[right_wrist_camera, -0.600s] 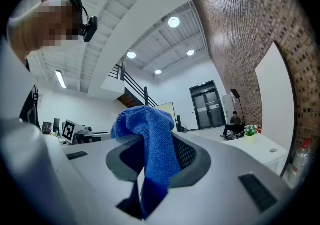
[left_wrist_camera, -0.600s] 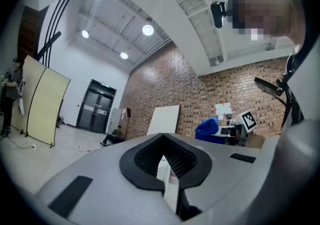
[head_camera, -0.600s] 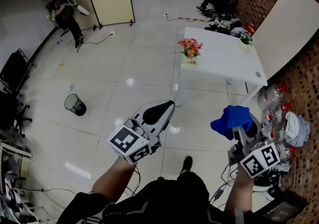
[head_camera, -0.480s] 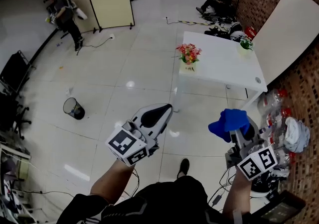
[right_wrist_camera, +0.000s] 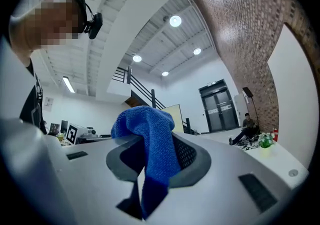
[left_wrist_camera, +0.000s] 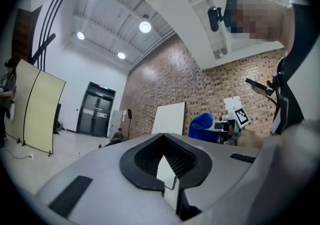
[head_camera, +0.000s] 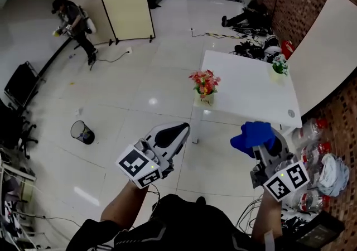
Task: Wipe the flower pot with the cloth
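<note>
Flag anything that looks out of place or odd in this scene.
The flower pot sits right at the white table's near corner, close to the edge. Plastic bottles lie heaped beside the brick wall. Nothing looks spilled or broken.

I hold both arms out ahead of me, left forearm (head_camera: 124,202) and right forearm (head_camera: 266,216) bare, the grippers well apart and pointing forward, roughly level. My left gripper (head_camera: 177,131) has its jaws pressed together, nothing between them. My right gripper (head_camera: 268,148) is clamped on the blue cloth (right_wrist_camera: 152,149) (it bunches above the tips).
</note>
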### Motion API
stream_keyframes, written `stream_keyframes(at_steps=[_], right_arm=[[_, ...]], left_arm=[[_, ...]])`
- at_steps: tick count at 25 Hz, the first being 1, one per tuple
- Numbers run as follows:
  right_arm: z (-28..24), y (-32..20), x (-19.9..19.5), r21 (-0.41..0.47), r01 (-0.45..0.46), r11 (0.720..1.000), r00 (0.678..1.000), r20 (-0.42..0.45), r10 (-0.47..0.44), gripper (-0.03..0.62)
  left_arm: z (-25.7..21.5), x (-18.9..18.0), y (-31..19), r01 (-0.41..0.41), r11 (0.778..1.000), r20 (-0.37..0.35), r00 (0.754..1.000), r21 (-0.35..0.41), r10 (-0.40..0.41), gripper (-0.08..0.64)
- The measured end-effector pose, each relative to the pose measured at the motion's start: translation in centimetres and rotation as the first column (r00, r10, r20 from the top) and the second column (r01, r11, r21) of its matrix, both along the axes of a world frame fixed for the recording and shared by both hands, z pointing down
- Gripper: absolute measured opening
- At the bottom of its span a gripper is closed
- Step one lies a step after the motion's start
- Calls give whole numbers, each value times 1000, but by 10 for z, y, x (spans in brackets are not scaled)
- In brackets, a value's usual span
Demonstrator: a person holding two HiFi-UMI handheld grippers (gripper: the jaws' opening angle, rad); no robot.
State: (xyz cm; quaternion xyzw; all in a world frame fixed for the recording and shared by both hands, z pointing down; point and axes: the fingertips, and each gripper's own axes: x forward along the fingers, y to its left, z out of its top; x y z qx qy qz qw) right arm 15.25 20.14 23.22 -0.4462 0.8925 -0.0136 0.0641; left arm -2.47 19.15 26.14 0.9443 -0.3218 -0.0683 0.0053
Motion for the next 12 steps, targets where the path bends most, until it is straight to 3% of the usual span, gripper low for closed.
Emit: stream_keyframes(at_steps=[9, 12], right_arm=[[19, -101, -2, -19, 29, 999, 999, 18, -28, 92], [24, -133, -9, -17, 6, 1000, 1000, 29, -5, 92]], left_arm=[[12, -4, -97, 40, 999, 1, 999, 0, -40, 5], [21, -10, -131, -1, 1000, -3, 1000, -16, 1, 5]])
